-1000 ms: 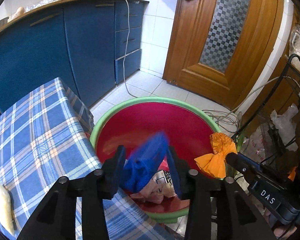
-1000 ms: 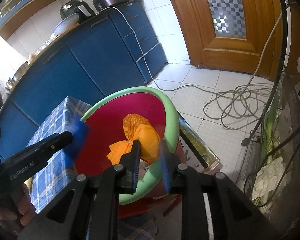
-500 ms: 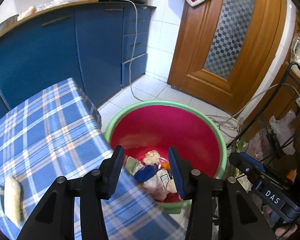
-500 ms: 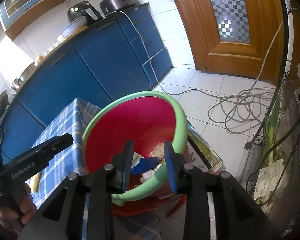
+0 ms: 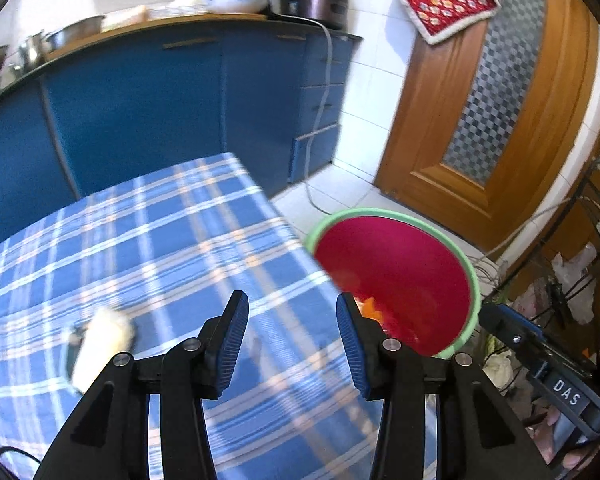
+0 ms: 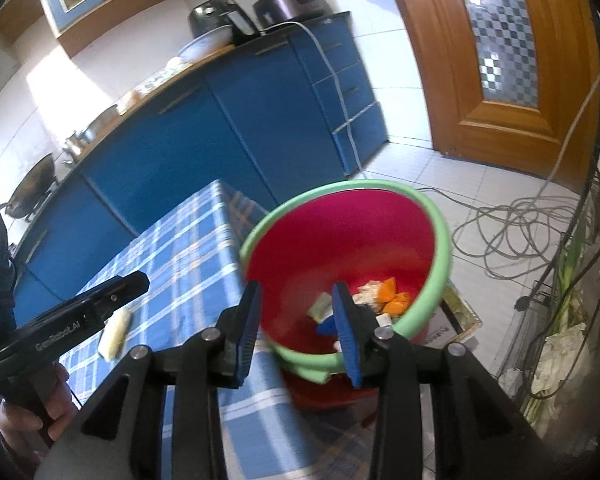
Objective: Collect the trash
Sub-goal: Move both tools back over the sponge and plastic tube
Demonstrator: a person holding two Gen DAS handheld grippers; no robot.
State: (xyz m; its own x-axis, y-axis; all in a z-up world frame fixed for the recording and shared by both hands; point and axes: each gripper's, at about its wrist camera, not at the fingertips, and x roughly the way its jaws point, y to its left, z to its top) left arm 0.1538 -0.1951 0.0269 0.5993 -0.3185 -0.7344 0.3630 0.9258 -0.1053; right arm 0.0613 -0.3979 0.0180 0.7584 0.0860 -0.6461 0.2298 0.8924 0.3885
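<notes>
The checked table fills the left wrist view from about six to ten o'clock, and the red tub with a green rim stands off its corner at about three o'clock, already holding orange, white and blue scraps. One pale piece of trash lies on the cloth at about eight o'clock of the left gripper, well apart from the tub. The left gripper's jaws stand apart with nothing between them; the right gripper, over the tub's near rim, has just been opening its jaws and they are empty too. To do this step well, I judge the left gripper should swing toward eight o'clock, come down over the middle of the pale piece and straddle it across its narrow width before closing, keeping the cloth out of the pinch.
</notes>
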